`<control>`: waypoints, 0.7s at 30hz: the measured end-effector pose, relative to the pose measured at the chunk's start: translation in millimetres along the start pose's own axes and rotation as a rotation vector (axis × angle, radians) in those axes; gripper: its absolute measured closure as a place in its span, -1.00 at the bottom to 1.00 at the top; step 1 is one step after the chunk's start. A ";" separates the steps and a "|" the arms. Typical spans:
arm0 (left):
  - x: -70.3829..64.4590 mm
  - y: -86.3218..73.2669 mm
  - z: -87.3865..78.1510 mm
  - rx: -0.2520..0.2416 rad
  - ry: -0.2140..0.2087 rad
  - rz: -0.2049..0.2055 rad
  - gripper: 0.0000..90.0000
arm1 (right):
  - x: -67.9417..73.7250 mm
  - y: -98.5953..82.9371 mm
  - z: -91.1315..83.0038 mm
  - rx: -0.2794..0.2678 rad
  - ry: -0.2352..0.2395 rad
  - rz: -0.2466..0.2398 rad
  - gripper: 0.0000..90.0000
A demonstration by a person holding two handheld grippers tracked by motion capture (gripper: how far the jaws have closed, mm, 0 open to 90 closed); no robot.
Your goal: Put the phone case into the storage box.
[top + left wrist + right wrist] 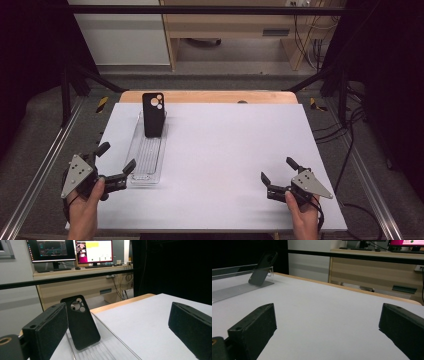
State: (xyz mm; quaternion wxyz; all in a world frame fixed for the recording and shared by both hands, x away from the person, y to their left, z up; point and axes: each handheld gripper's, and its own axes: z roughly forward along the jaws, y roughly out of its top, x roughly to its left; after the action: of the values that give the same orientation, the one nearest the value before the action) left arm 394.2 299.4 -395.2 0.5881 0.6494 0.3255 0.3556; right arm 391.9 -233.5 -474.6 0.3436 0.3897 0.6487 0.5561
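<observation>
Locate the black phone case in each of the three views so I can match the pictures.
High view: the black phone case leans at the far end of the clear tray, upper left of centre.
Left gripper view: the case stands left of centre in the tray, beside the near left jaw.
Right gripper view: the case leans at upper left, far off.
Shared landmark: the table's wooden far edge.

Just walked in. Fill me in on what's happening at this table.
A person holds a hand-held gripper in each hand above a white table. Both are open and hold nothing. The left hand-held gripper sits beside the near end of a clear tray, where a black phone case leans tilted at the far end. The right hand-held gripper is apart, over bare table.
</observation>
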 end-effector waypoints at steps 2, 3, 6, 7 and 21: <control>-1.2 -1.9 0.4 0.003 -0.002 0.006 -0.95 | 0.2 0.0 0.0 0.000 0.001 0.000 -0.97; -1.5 -2.7 0.6 0.006 -0.003 0.010 -0.95 | 0.2 0.0 0.0 0.001 0.001 -0.001 -0.97; -2.1 -5.6 1.3 0.004 -0.005 0.004 -0.95 | 0.0 0.0 0.2 0.003 0.003 -0.001 -0.96; -2.1 -6.6 1.4 0.006 -0.004 0.004 -0.95 | -0.3 0.0 0.2 0.003 0.002 -0.002 -0.96; -0.9 -20.5 2.0 0.030 -0.004 0.001 -0.96 | -9.0 0.5 -3.7 -0.003 -0.022 0.007 -0.97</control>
State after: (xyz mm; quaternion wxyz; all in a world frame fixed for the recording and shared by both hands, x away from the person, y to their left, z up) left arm 395.3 299.5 -415.7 0.5790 0.6588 0.3293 0.3496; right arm 392.8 -243.2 -473.4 0.3492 0.3978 0.6428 0.5538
